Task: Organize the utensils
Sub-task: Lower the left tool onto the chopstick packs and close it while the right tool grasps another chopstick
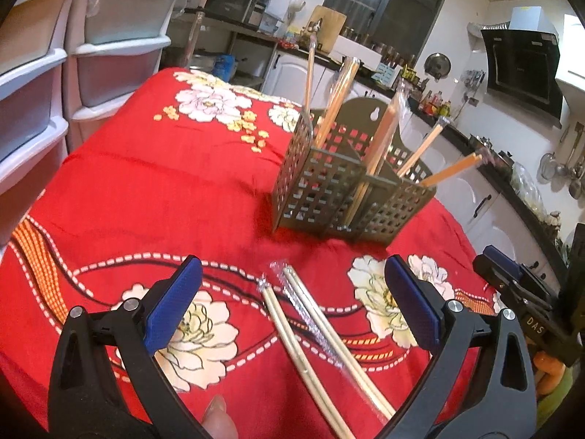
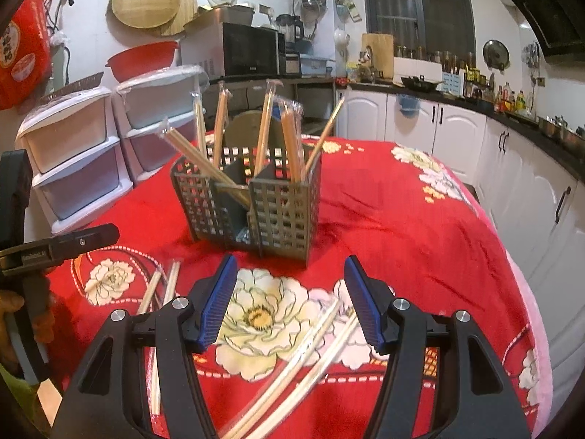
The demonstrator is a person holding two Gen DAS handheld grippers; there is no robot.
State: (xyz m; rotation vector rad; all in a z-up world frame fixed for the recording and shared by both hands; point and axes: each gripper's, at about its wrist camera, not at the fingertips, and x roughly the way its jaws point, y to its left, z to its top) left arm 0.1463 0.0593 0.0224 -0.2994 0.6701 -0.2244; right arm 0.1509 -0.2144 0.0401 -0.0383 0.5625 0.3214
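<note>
While both grippers gape, left gripper, right gripper, wrapped chopsticks lie pointing toward holder

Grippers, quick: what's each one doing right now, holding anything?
Left gripper: open, empty, chopsticks on the cloth between its fingers.
Right gripper: open, empty, above more chopsticks.

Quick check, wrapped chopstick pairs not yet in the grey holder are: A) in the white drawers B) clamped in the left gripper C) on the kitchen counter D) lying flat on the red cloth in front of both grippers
D: loose wrapped chopsticks lie on the red cloth between the open left gripper; more lie by the open right gripper, short of the grey holder.
</note>
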